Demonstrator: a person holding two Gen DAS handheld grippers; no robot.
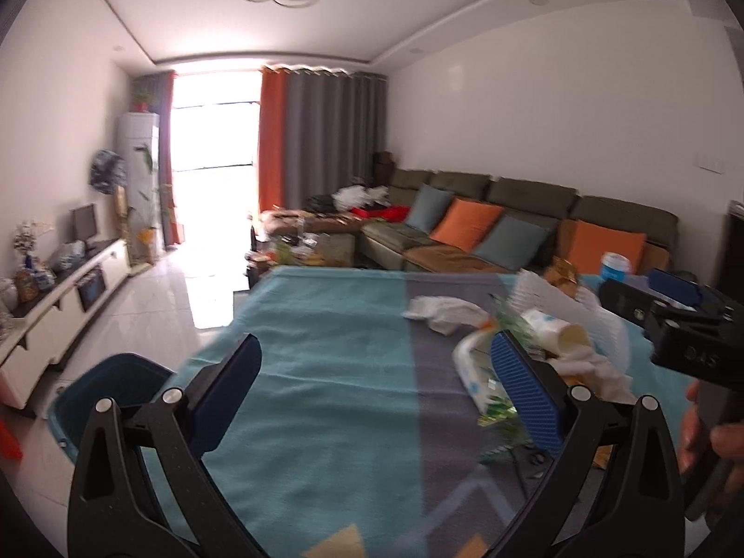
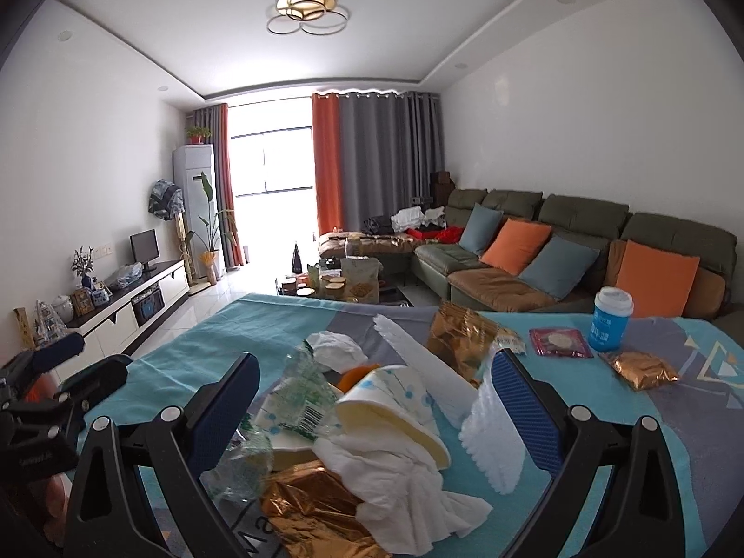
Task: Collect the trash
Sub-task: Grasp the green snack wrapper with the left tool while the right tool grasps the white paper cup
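Both grippers gape – right gripper over paper cup, seemingly untouched

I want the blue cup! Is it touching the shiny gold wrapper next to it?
Apart. The right wrist view shows tablecloth between the blue cup and the gold wrapper.

this is a living room in a home. a long green sofa with orange and blue pillows sits by the wall. orange and grey curtains hang at a bright window. a small tv stands on a low white cabinet. a round gold lamp hangs overhead.
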